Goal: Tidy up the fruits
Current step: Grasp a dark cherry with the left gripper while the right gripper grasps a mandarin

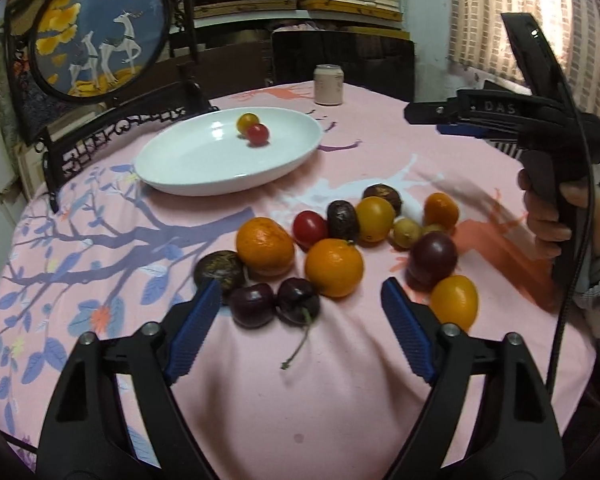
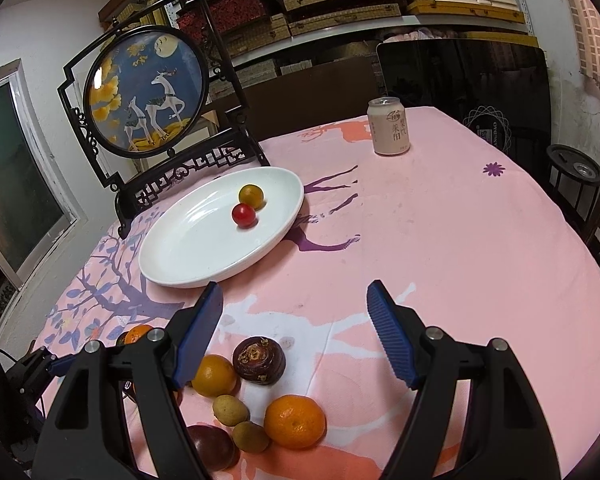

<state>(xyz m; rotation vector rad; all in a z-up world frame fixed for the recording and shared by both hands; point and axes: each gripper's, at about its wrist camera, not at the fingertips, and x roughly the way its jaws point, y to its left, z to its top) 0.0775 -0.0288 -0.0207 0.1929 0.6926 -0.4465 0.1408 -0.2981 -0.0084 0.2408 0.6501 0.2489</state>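
Observation:
A white oval plate (image 1: 188,168) (image 2: 180,256) holds a yellow tomato (image 1: 247,122) (image 2: 251,195) and a red tomato (image 1: 257,134) (image 2: 244,215). Many loose fruits lie on the pink cloth: oranges (image 1: 333,267), a red tomato (image 1: 309,229), dark cherries (image 1: 252,304), a plum (image 1: 434,258). My left gripper (image 1: 300,300) is open, low over the cherries and an orange. My right gripper (image 2: 294,312) is open and empty, above a brown fruit (image 2: 259,360) and an orange (image 2: 295,421). It also shows in the left wrist view (image 1: 428,118), side on.
A pale drink can (image 1: 329,85) (image 2: 389,126) stands at the far side of the table. A round framed deer picture on a black stand (image 1: 100,28) (image 2: 146,92) stands behind the plate. Shelves with boxes and a dark chair lie beyond the table.

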